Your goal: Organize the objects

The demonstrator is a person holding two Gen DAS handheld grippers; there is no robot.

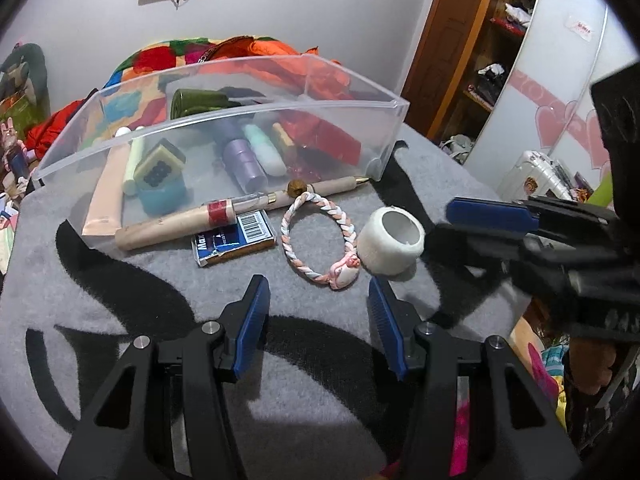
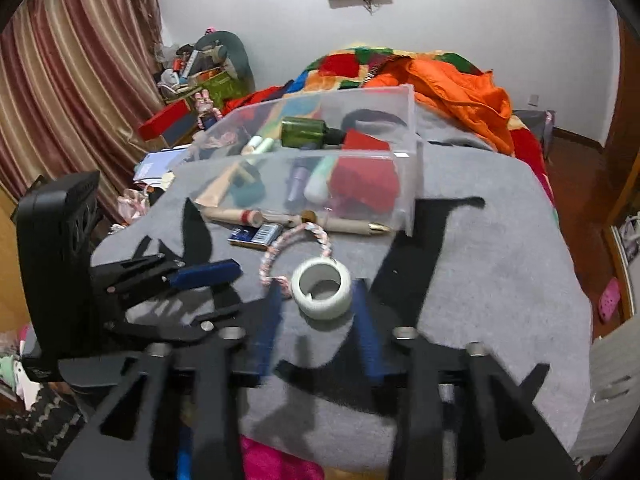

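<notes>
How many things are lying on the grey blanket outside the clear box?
4: a long pen against the box front, a blue packet below it, a braided bracelet, then a tape roll. Others may be hidden.

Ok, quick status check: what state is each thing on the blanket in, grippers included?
Clear bin: upright, open-topped, partly filled.
Green bottle: lying on its side in the bin.
Tape roll: on the blanket, hole up, between the right fingers, not gripped.
Braided bracelet: flat on the blanket, touching the tape roll.
Pen: lying against the bin's front.
Left gripper: open, empty.
Right gripper: open.
</notes>
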